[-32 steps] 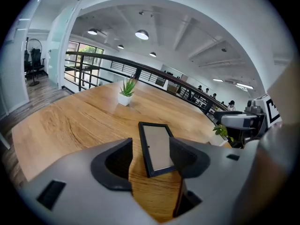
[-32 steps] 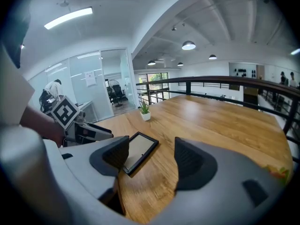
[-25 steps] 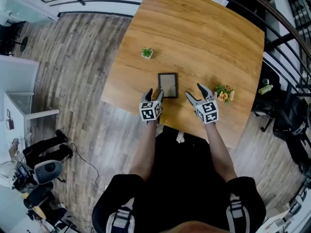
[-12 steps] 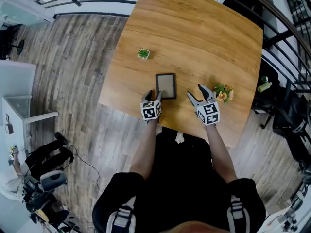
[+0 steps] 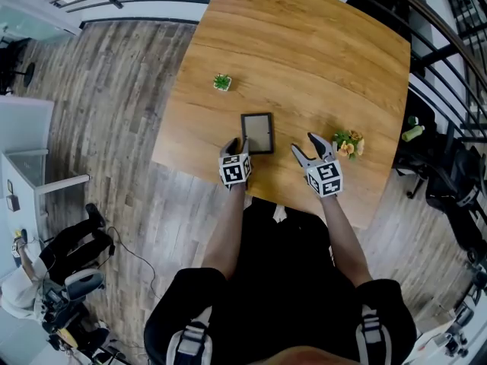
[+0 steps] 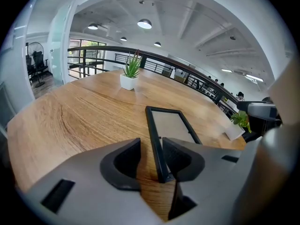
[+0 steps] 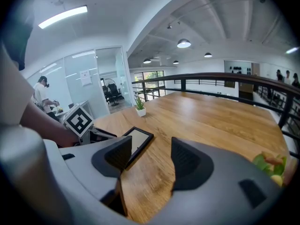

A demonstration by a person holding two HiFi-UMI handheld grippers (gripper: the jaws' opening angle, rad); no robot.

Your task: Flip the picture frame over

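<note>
We've got the picture frame [image 5: 257, 133] flat on the table [image 5: 304, 44], directly ahead of the left claw [image 5: 231, 144]. Its near left corner sits between that claw's jaws, which have just been closing, and the left pad is apart from it. The right claw [image 5: 303, 144] sits right of the frame, not touching. Its jaws have also just been closing, over bare table only, with the frame ahead-left of it. The small potted plant [image 5: 221, 82] is well ahead of the left claw, past the frame. The flower pot [image 5: 348, 144] is just right of the right claw.
</note>
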